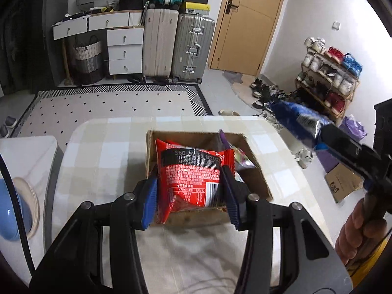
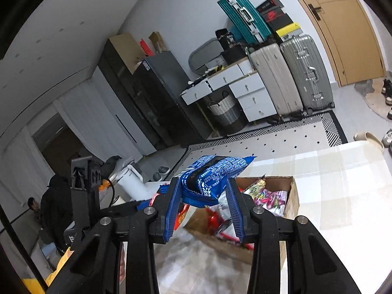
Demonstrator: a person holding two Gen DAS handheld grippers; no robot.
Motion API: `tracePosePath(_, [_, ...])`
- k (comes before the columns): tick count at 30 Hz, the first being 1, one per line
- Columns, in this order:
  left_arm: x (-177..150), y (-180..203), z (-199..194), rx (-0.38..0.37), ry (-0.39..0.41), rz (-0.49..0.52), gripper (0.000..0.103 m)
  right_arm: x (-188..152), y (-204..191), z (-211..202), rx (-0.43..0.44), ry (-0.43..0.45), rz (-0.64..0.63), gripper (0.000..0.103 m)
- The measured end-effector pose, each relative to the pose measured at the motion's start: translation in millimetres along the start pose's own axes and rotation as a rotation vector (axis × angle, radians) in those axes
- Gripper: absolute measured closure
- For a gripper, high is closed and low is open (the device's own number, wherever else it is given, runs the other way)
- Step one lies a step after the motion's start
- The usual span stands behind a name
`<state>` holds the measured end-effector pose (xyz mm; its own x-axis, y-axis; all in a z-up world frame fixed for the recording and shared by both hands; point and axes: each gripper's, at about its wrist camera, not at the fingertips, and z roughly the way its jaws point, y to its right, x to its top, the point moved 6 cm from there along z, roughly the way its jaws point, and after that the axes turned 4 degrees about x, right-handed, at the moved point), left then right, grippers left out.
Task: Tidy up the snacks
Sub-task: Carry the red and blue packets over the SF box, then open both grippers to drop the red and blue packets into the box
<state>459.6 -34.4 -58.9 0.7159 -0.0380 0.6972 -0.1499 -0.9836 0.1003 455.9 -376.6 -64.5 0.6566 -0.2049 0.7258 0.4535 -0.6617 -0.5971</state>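
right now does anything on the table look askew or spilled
Nothing is spilled. The cardboard box sits upright on the checked table, snacks inside. The left hand-held gripper holds a red packet over the box; the right hand-held gripper holds a blue packet in the air.

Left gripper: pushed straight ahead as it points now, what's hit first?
Likely the cardboard box: left gripper, shut on the red snack packet, points at its opening, so packet enters first. Depth is unclear.

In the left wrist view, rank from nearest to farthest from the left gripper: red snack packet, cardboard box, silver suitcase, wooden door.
1. Red snack packet, between the jaws.
2. Cardboard box, just beyond, on the table.
3. Silver suitcase, across the rug.
4. Wooden door, behind it, right.
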Motion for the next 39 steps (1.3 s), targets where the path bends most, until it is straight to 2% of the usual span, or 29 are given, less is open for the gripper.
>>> tracePosePath(2, [15,0,15,0.048,0.017,0.025,0.059,0,12,14,-0.014,-0.019,0.015,0.065])
tracePosePath(10, [38,10,77,0.012,-0.047,0.032,0.059,-4,55,56,-0.088,-0.071,0.016,0.065])
tracePosePath(20, [34,8,161,-0.006,-0.126,0.023,0.059,-20,87,86,-0.105,-0.13,0.081,0.065])
tracePosePath(28, [18,16,186,0.009,-0.15,0.066,0.059,-29,93,95,-0.095,-0.163,0.105,0.065])
tracePosePath(39, [-11,24,194,-0.006,-0.2,0.085,0.059,-35,99,106,-0.105,-0.202,0.123,0.065])
